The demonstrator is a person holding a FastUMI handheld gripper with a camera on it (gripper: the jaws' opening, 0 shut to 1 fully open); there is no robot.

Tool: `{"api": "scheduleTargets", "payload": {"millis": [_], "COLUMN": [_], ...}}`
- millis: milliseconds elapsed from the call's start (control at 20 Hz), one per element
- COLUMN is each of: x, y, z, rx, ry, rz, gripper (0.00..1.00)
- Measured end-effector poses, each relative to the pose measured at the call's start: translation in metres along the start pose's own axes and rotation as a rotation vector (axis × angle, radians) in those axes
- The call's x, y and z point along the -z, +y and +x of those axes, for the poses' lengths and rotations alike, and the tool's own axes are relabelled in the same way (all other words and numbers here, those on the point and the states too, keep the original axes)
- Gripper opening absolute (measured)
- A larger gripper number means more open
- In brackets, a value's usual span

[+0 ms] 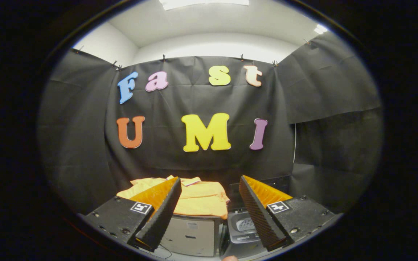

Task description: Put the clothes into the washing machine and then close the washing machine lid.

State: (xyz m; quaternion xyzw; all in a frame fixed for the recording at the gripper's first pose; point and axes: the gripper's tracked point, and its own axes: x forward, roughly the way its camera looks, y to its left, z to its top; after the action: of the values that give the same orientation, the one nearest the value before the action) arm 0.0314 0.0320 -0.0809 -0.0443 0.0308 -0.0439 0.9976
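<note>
Gripper [209, 214], jaws wide apart, empty.

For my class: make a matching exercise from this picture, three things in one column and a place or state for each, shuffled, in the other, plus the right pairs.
Things:
1. yellow garment
2. washing machine
3. gripper

Places or states:
A. dark, beside the white box, ahead of the fingers
B. fingers apart, holding nothing
C. lying on top of the white box

Pairs: 1-C, 2-A, 3-B
</note>
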Motion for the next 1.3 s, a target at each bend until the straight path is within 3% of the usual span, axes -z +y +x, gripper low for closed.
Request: {"api": "scheduleTargets", "payload": {"millis": [300,700,1000,1300], "x": [-0.019,0.002,0.055,0.106], "y": [0.052,0.086,0.116,0.122], "z": [0.045,0.158,0.222,0.253], "rx": [-0.124,-0.209,-0.233,-0.181], "ry": [-0.008,0.170,0.526,0.804], "rz": [0.057,0.032,0.077,-0.008], "gripper": [1.00,1.00,1.00,1.00]}}
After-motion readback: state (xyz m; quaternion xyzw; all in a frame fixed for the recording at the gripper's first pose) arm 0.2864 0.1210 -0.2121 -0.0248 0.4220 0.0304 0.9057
